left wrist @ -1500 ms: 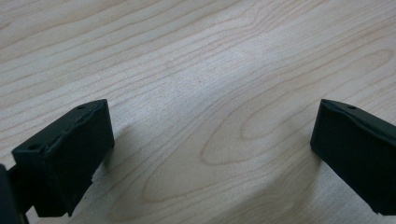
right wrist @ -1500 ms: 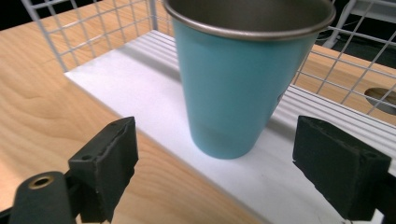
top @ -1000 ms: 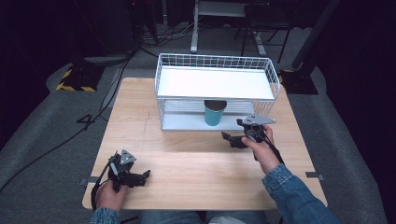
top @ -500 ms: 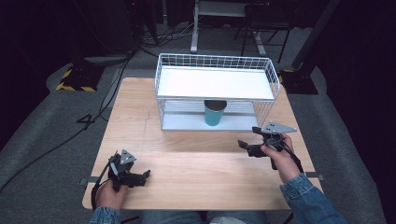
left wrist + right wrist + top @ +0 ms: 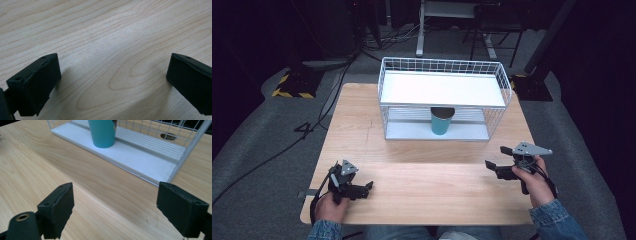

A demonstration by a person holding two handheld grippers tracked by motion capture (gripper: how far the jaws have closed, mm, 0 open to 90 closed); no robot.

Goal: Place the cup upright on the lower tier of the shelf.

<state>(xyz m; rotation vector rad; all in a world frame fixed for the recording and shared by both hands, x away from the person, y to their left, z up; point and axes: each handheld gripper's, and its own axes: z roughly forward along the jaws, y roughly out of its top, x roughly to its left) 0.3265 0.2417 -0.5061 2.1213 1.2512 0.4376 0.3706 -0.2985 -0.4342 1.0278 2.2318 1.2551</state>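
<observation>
Wood surface: pale, grained wooden surface (image 5: 422, 195) under everything I am working over; dark grey floor all around it.
Rack: white wire two-level rack (image 5: 443, 90) toward 12 o'clock on the surface, with a flat white top shelf and a ribbed white lower shelf.
Cup: teal, tapered plastic cup (image 5: 442, 120) standing upright on the rack's lower shelf, near the middle, its top tucked under the upper shelf. From the right gripper view I see the cup (image 5: 102, 132) at about 11 o'clock, resting on the white lower shelf (image 5: 140, 157).
Left claw: my left claw (image 5: 363, 190) sits at about 7 o'clock on the surface, low against the wood, held in the left hand (image 5: 331, 206). In the left gripper view its two black jaws stand wide apart with bare wood between them; it has hold of nothing.
Right claw: my right claw (image 5: 494, 166) is at about 4 o'clock, near the right edge of the surface, held in the right hand (image 5: 534, 182) with a denim sleeve (image 5: 557, 222) behind it. It points toward 9 o'clock, well apart from the rack. In the right gripper view its jaws are spread wide over bare wood and grip nothing.
Cables: dark cables (image 5: 272, 155) trailing over the floor at 9 o'clock.
</observation>
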